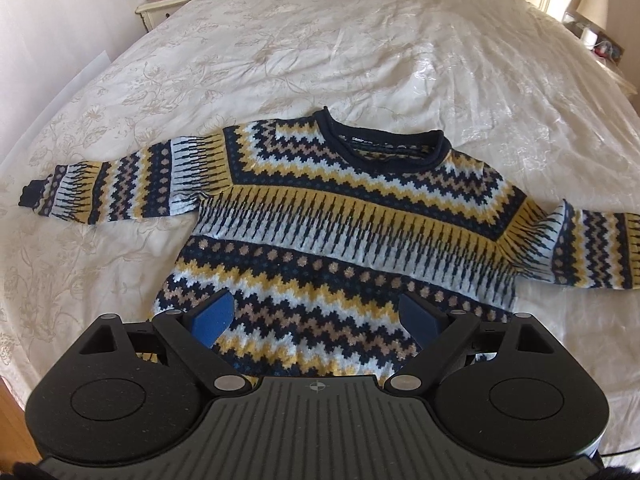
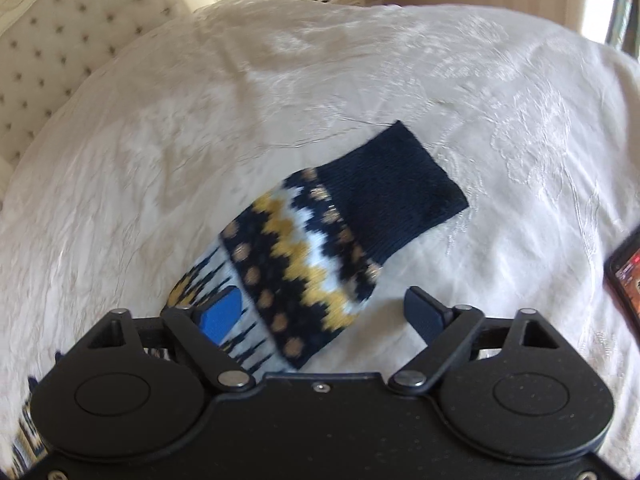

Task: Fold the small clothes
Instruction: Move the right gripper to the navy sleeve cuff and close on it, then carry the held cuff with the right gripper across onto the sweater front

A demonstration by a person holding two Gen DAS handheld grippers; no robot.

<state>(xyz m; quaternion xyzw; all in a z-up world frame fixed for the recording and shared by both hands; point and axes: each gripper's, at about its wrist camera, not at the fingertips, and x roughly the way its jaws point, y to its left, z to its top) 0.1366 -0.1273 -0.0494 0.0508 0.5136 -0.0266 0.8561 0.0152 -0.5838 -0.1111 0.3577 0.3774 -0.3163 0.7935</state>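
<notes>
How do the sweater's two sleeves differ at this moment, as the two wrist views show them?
The left-hand sleeve in the left wrist view lies stretched out away from the sweater, far from the left gripper, which hangs over the hem. The other sleeve lies right under the right gripper, its navy cuff flat and fully visible; the first sleeve's cuff looks bunched. Both lie flat on the bedspread, with neither gripped.

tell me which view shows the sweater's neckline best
The left wrist view. There the sweater lies spread flat on the bed and its navy neckline is in full sight. The right wrist view shows only one sleeve with its navy cuff, slightly blurred; no neckline.
</notes>
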